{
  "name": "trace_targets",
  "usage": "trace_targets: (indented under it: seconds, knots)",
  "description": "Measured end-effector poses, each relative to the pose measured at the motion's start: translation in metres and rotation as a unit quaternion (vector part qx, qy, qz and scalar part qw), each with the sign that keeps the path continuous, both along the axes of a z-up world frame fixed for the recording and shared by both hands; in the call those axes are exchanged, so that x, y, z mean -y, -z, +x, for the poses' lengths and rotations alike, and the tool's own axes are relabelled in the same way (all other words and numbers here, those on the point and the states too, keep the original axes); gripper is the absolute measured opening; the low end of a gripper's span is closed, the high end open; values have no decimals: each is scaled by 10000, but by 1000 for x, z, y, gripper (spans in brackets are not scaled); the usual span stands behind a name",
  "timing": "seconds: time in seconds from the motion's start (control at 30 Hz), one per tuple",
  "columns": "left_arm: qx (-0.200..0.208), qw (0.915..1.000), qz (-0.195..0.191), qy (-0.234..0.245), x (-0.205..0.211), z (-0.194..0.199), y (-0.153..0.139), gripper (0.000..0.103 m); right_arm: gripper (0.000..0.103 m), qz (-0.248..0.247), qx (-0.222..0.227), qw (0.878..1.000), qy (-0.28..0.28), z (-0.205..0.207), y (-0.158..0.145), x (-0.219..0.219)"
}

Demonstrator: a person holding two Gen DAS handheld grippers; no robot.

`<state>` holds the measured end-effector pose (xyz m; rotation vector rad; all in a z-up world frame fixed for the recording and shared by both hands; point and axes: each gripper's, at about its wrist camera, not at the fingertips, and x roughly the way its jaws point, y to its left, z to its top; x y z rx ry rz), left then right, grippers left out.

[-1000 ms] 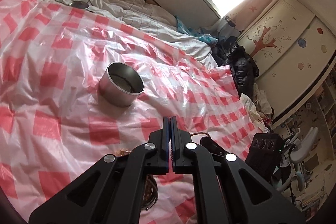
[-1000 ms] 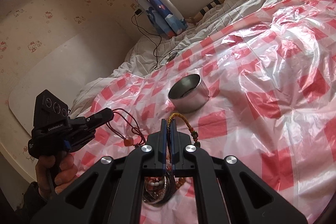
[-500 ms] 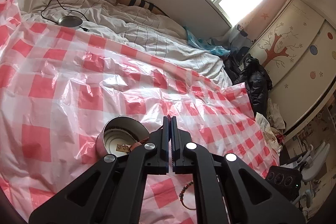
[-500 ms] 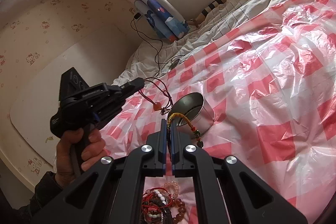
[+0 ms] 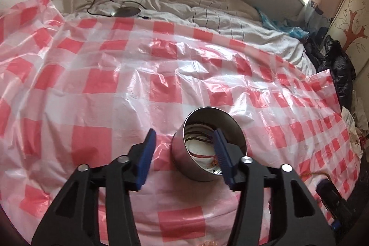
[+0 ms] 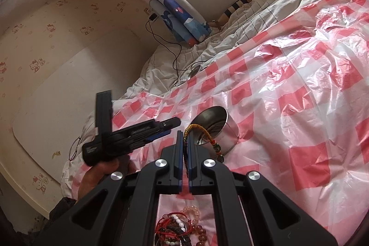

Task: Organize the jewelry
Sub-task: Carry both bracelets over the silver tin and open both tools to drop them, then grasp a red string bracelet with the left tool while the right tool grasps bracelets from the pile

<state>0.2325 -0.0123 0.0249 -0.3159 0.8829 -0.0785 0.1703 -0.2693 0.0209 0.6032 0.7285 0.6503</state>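
Observation:
A round steel tin [image 5: 208,144] stands on the red-and-white checked plastic sheet [image 5: 103,84]. A red cord necklace [image 5: 200,155] lies inside it. My left gripper [image 5: 184,142] is open and empty, just above the tin's near rim, its right finger over the opening. In the right wrist view the left gripper [image 6: 170,125] shows beside the tin [image 6: 216,130]. My right gripper [image 6: 185,137] is shut on a yellow braided cord bracelet with green beads [image 6: 207,137], hanging close to the tin. A pile of bead bracelets [image 6: 182,227] lies under the right gripper.
White bedding [image 5: 184,6] lies beyond the sheet, with a black cable and a round metal lid [image 5: 125,12]. A blue patterned curtain [image 6: 182,20] hangs at the wall. Dark clothes [image 5: 334,61] lie at the bed's right side.
My left gripper has opened over the tin and dropped the red cord necklace inside. My right gripper has lifted the yellow bracelet nearer to the tin.

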Motion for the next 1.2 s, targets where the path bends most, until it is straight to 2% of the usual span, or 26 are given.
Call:
trace_targets:
  seconds: [0.07, 0.13, 0.23, 0.3, 0.33, 0.37, 0.4, 0.43, 0.47, 0.5, 0.57, 0.6, 0.63, 0.67, 0.8, 0.93, 1.0, 1.07, 1.13, 1.2]
  knots:
    - [180, 9997, -131, -126, -12, -23, -11, 58, 4, 118, -3, 9999, -59, 13, -2, -9]
    - [326, 9988, -199, -310, -23, -50, -16, 68, 4, 231, 17, 9997, -121, 27, -5, -20]
    - [447, 9975, -146, -524, -33, -81, -12, 77, 4, 442, -75, 9989, -161, 52, -1, -39]
    - [455, 9970, -96, -613, -37, -96, -3, 80, 4, 532, -289, 9981, -106, 67, 13, -51]
    - [412, 9972, -97, -624, -38, -102, 6, 81, 4, 445, -446, 9980, -28, 73, 21, -57]
    - [303, 9977, -118, -595, -39, -105, 15, 81, 4, 129, -626, 9979, 49, 81, 31, -64]
    - [119, 9983, -129, -557, -40, -106, 23, 81, 5, -416, -809, 9957, 166, 86, 41, -71]
    - [-62, 9985, -164, -517, -41, -105, 29, 81, 11, -946, -970, 9904, 270, 90, 49, -77]
    - [-122, 9985, -216, -498, -41, -104, 31, 81, 14, -1251, -1093, 9855, 337, 89, 54, -77]
    - [-93, 9985, -261, -466, -42, -105, 30, 81, 18, -1241, -1079, 9856, 380, 83, 54, -72]
    - [2, 9990, -242, -369, -39, -109, 27, 82, 35, -1396, -837, 9853, 515, 63, 43, -62]
    - [-5, 9993, -215, -290, -36, -111, 27, 83, 58, -1595, -691, 9830, 588, 51, 35, -57]
    - [-51, 9996, -190, -214, -33, -114, 29, 83, 68, -1707, -513, 9816, 684, 38, 28, -51]
    - [-102, 9996, -180, -166, -31, -118, 31, 83, 68, -1756, -342, 9812, 723, 23, 21, -45]
    - [-255, 9992, -201, 230, -18, -139, 38, 83, 68, -2005, -236, 9784, 436, -25, 12, -27]
    - [-200, 9980, 14, 595, -2, -164, 40, 83, 66, -2054, -508, 9773, 76, -66, 26, -19]
    - [-155, 9971, 144, 733, 5, -174, 40, 83, 59, -2093, -534, 9763, -161, -83, 32, -25]
    - [-254, 9961, -140, 838, 4, -176, 44, 83, 55, -2343, -320, 9708, -394, -99, 31, -38]
    - [-387, 9945, -644, 729, -5, -172, 50, 83, 52, -2665, 38, 9622, -569, -108, 28, -55]
    - [-558, 9885, -1264, 618, -16, -167, 59, 83, 52, -2828, 202, 9570, -606, -113, 29, -64]
